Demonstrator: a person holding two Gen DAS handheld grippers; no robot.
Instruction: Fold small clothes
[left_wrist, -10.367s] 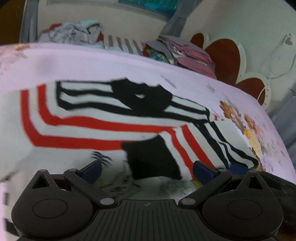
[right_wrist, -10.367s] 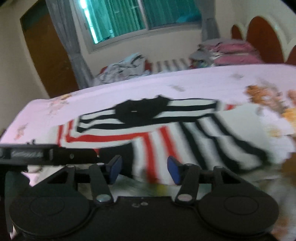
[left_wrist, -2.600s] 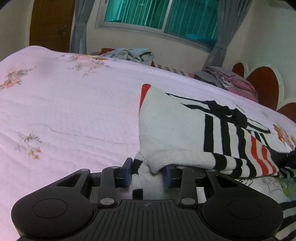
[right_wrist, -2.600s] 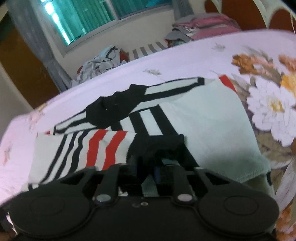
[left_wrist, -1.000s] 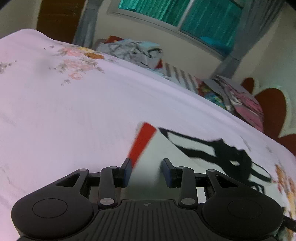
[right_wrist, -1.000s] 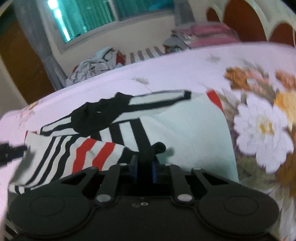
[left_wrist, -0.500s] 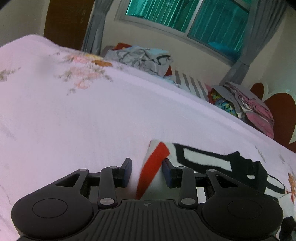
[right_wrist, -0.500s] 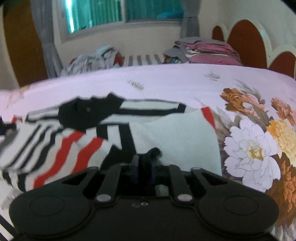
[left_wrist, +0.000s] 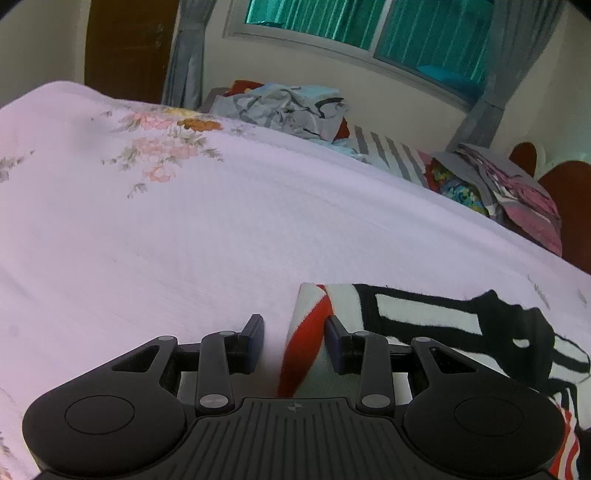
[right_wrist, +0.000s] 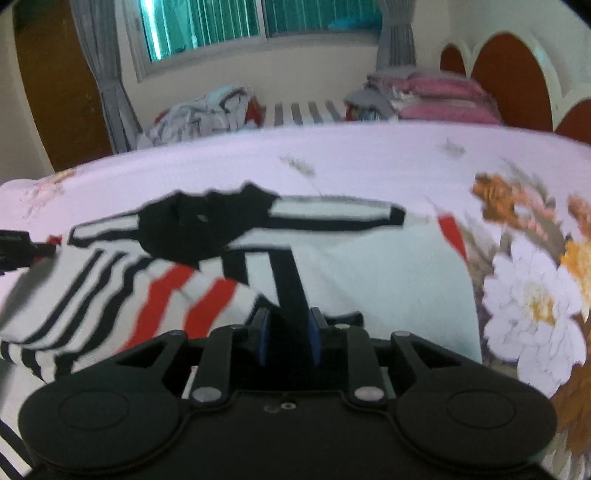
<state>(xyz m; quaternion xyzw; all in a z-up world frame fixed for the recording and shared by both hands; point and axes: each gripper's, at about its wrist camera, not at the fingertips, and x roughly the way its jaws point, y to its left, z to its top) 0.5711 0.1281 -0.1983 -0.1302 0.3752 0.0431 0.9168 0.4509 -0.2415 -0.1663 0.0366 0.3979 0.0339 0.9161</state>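
Observation:
A small white sweater (right_wrist: 388, 273) with black and red stripes and a black collar lies partly folded on the pink bedspread (left_wrist: 221, 229). My left gripper (left_wrist: 293, 341) is open; the sweater's red-striped corner (left_wrist: 306, 332) lies between its fingers against the right finger. My right gripper (right_wrist: 286, 334) is shut on a black stripe of the sweater's folded edge (right_wrist: 291, 288). The striped sleeve part (right_wrist: 122, 291) lies folded over at the left. The left gripper's tip (right_wrist: 18, 251) shows at the far left of the right wrist view.
A heap of unfolded clothes (left_wrist: 284, 107) lies at the bed's far edge below the window. A stack of folded pink and grey clothes (right_wrist: 428, 96) sits at the far right by the red-brown headboard (right_wrist: 513, 77). Large flower prints (right_wrist: 535, 306) mark the bedspread.
My left gripper has let go of the sweater's corner, opened a little wider and lowered it to the bed. My right gripper stays shut on the black-striped fold and has shifted slightly.

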